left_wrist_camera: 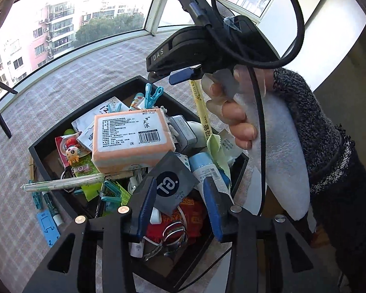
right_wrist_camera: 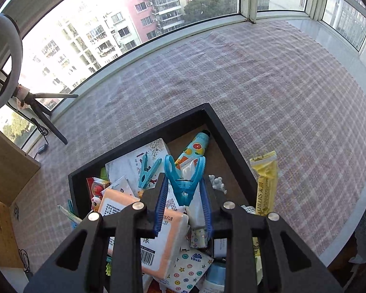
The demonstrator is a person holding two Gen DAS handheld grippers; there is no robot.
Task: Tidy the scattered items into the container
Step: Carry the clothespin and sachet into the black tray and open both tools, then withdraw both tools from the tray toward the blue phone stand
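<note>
Clutter is filling the black box (left_wrist_camera: 61, 168) sitting on the checked cloth (right_wrist_camera: 256, 78). An orange tissue pack (left_wrist_camera: 131, 139) is lying on top of the pile. The left gripper (left_wrist_camera: 180, 210) is hanging over the box with its jaws partly apart, and nothing is between them. The right gripper (right_wrist_camera: 183, 205) is partly apart too, with a blue clothes peg (right_wrist_camera: 184, 183) sitting between its pads; I cannot tell if they are squeezing it. A yellow straw packet (right_wrist_camera: 264, 183) is leaning over the box wall.

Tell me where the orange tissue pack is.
In the left wrist view the orange tissue pack lies on top of the pile inside the black box, just right of the octopus keychain.
</note>
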